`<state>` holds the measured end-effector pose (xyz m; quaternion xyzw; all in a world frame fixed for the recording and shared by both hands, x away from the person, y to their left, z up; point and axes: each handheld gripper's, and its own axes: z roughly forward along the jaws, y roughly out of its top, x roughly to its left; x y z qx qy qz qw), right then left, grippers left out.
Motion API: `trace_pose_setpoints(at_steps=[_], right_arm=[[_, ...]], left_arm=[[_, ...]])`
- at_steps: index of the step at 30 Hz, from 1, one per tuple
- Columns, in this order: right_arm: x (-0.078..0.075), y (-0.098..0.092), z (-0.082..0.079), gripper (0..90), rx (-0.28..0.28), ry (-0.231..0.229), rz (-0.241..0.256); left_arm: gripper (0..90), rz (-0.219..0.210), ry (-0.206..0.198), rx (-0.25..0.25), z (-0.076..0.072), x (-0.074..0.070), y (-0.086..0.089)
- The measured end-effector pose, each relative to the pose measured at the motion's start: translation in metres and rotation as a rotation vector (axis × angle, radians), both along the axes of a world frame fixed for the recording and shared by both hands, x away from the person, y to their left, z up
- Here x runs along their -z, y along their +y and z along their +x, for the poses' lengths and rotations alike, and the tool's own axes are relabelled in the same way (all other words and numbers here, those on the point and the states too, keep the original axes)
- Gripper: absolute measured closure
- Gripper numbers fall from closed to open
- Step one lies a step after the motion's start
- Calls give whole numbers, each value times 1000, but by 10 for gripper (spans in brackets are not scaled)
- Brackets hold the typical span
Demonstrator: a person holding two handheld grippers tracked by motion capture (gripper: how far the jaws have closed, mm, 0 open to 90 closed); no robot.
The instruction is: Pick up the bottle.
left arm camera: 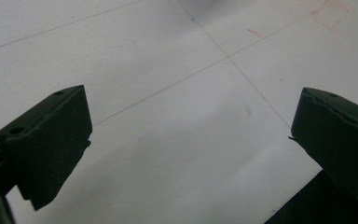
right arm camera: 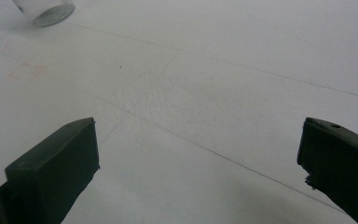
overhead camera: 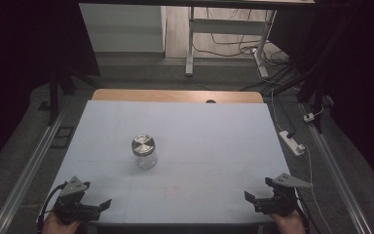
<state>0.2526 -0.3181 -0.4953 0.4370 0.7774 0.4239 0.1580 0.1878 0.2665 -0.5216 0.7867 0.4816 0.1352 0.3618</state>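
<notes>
White sheeting covers the table [overhead camera: 214, 131], ruled with thin pencil lines and a faint red square near the front edge; a strip of bare wood shows along the far side, and beyond it lie a dark floor, cables and the legs of a desk. 1 glass jar [overhead camera: 143, 151] with a silver metal lid [overhead camera: 142, 144] stands upright a little left of the table's middle, well apart from both tools.

In the high view the left gripper [overhead camera: 105, 204] sits at the near left corner, held in a hand [overhead camera: 58, 224], its jaws pointing right along the front edge. The right gripper [overhead camera: 250, 197] sits at the near right corner in the other hand [overhead camera: 288, 223], its jaws pointing left.

Each gripper view shows 2 black jaws spread wide with bare white sheet between them, so both tools are agape and hold nothing. The right gripper view catches the base of the jar [right arm camera: 45, 10] at its top left corner, far from the jaws.
</notes>
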Motion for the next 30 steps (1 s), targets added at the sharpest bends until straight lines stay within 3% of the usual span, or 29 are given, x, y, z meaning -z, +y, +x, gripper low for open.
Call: trace_pose_setpoints(at_steps=[18,30], right_arm=[[0,3,0,0,-13,11,3],[1,4,1,0,-22,21,0]], left_arm=[[0,7,14,-41,2,0,0],[0,-10,-1,-26,2,0,0]])
